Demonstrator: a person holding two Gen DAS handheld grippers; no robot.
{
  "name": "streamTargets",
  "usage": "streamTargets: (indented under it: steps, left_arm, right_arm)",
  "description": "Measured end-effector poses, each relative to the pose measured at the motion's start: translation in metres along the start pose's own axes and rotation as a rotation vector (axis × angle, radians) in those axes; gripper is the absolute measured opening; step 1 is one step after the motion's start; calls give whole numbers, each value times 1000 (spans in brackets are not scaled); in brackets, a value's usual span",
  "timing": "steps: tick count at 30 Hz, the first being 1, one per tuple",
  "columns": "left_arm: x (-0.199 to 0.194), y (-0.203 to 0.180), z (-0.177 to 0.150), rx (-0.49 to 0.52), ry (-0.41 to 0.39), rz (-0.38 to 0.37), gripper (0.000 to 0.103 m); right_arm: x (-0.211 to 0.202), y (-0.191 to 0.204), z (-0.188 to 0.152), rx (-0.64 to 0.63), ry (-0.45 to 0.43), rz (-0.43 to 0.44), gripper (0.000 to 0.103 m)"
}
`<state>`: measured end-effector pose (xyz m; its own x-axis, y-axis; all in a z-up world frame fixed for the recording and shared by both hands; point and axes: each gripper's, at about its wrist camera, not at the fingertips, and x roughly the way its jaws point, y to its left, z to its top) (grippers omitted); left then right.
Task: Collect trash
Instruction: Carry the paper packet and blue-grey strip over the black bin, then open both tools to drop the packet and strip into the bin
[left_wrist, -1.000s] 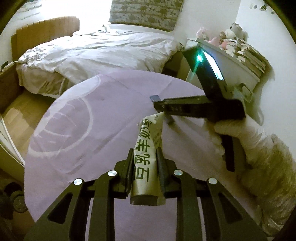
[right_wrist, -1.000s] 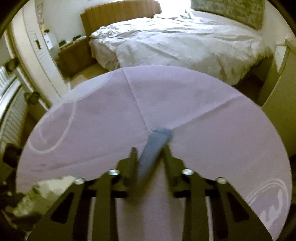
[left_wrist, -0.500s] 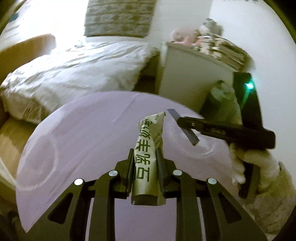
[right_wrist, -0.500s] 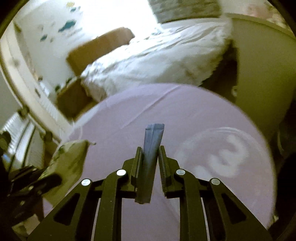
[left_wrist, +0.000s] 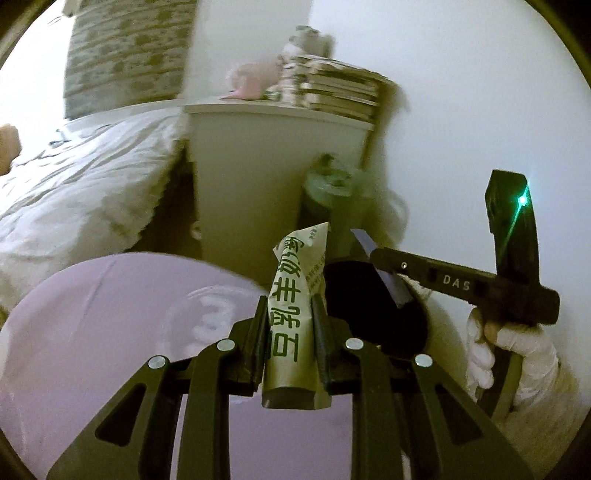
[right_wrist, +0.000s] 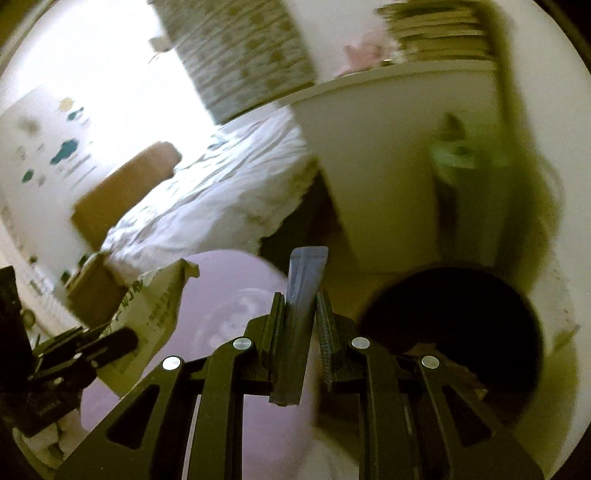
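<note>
My left gripper (left_wrist: 290, 306) is shut on a beige wrapper (left_wrist: 291, 295) with green characters, which stands up between the fingers. To its right, my right gripper (left_wrist: 373, 254), held by a white-gloved hand (left_wrist: 517, 347), hangs over the dark mouth of a bin (left_wrist: 369, 314). In the right wrist view my right gripper (right_wrist: 301, 297) is shut on a flat blue-grey strip (right_wrist: 304, 280). The bin (right_wrist: 454, 317) lies just right of it. My left gripper (right_wrist: 110, 343) and the beige wrapper (right_wrist: 151, 310) show at the left edge.
A round purple table (left_wrist: 110, 332) lies below and left of both grippers. Behind the bin stand a white cabinet (left_wrist: 266, 177) topped with stacked books (left_wrist: 332, 96), a small green-lidded container (left_wrist: 328, 184) and a white wall. A bed (left_wrist: 74, 177) is at the left.
Both grippers have swung right from over the table's middle to its edge, still holding their items. The bin's dark mouth and the white cabinet have come into view.
</note>
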<state>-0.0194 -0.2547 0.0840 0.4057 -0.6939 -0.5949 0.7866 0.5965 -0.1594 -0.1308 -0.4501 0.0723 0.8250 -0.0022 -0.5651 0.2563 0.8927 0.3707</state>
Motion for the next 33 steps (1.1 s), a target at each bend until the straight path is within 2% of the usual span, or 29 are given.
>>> streamTargets:
  steps: [9,22,24,25,26,27,28,30,33]
  left_arm:
    - [53,-45,15,50,55,-90,23]
    - [98,-79,21,88,114,-133,23]
    - [103,-83,23,91,111,-139,25]
    - [106,-85,25,93,108,-143,27]
    - [107,-87,26,97,108,-149,29]
    - [108,-90,27,104,108,-151,40]
    - [108,-93,28,110,98,-142,62]
    - [102,-95,28,114,51,-119,84]
    - [91,-96,28,116,5,-115,93]
  right_arm:
    - [-9,-69,-16,101,9,-82,19]
    - [3,-113,-29,182,51,-141,19]
    - [4,-120,-30,194,61,-161,25]
    - [5,-123,-32,203,65,-171,34]
    - [5,-126,-32,210,63,-178,47]
    - [4,-129,-33,221,58,-191,52]
    - [3,-131,-34,227,57,-197,56]
    - [1,-133,-36,232,59,-206,60]
    - [-1,-133,-38,232,60,-208,61]
